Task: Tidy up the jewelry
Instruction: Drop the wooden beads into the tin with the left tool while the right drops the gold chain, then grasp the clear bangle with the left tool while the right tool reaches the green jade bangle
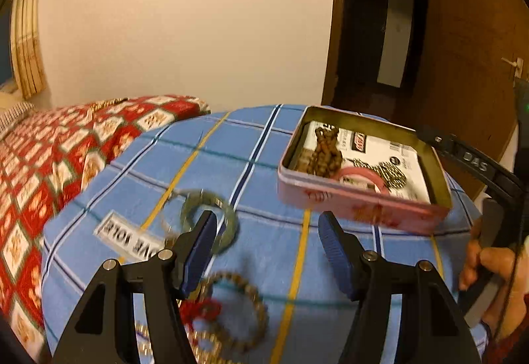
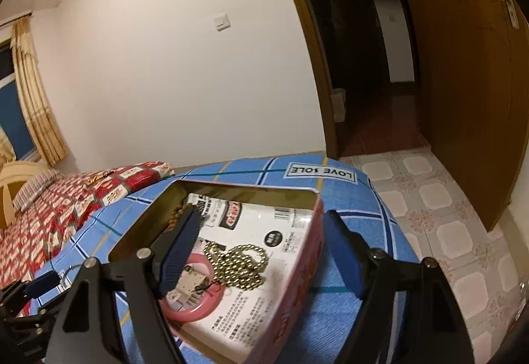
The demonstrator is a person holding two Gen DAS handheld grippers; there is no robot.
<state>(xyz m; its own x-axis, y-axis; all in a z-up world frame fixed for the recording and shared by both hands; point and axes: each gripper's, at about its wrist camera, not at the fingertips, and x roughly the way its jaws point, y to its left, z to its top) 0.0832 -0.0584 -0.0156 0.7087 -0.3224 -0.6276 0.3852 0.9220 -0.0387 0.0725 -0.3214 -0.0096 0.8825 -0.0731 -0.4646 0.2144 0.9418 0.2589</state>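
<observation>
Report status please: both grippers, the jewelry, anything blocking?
Left gripper open, empty, over green bangle and beaded bracelet on blue cloth. Right gripper open, empty, above pink tin. Tin holds pink bangle, gold chain. Nothing blocking.

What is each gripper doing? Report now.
Left gripper: open, empty, above the blue plaid cloth.
Right gripper: open, empty, straddling the wall of the pink rectangular metal tin.

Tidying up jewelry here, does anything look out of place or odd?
Yes: a greenish ring bangle and a tan beaded bracelet lie loose on the blue plaid cloth, outside the pink metal tin holding the other jewelry. Nothing looks spilled or damaged.
</observation>
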